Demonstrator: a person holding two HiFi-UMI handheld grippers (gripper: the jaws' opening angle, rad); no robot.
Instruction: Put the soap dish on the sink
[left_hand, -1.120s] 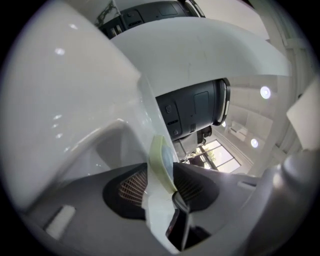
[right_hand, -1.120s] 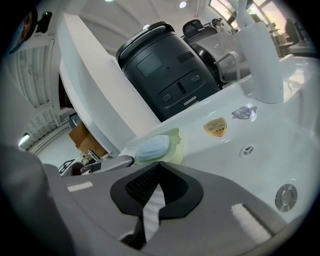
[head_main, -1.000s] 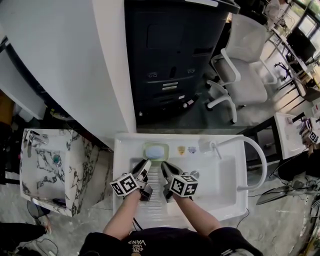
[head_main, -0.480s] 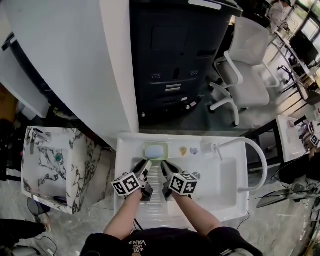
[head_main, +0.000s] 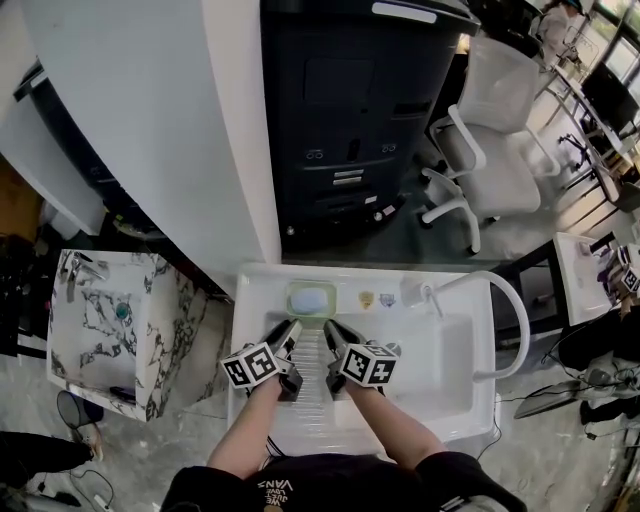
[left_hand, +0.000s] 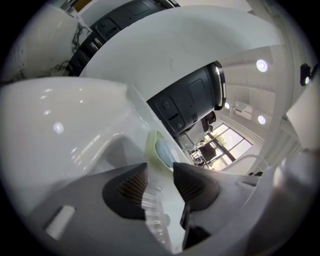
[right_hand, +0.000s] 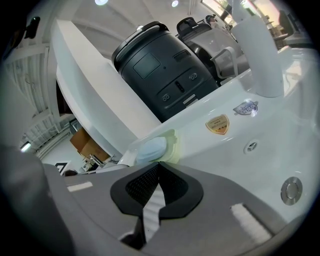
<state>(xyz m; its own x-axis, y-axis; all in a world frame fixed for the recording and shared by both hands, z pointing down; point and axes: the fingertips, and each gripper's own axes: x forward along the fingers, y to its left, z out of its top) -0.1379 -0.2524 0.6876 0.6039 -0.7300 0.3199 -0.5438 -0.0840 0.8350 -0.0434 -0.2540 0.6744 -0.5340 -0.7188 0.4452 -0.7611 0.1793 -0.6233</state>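
Marble washstand (head_main: 110, 330): far left, well apart from the sink; white top with grey veins.
White partition (head_main: 150, 130): a broad plain panel that slants down to the sink's back left corner.
Sink (head_main: 440, 375): white, front centre; ribbed drainboard on its left part, bowl on its right part.
Left gripper (head_main: 293, 326): over the drainboard, jaws spread, nothing between the pads, tips toward the back ledge.
Soap dish (head_main: 311, 299): pale green with a blue bar of soap in it; sits on the sink's back ledge, just beyond both grippers' tips.
Right gripper (head_main: 331, 328): beside the left one, jaws pressed together, holding nothing.
Dark machine (head_main: 360, 110): a tall black cabinet with a control panel, standing behind the sink.
Stickers (head_main: 366, 298): two small labels on the ledge, right of the dish.
Faucet (head_main: 429, 294): white, at the ledge's right, its spout arching over the bowl.
Office chair (head_main: 490, 160): pale, with armrests, on the glossy floor at the right.
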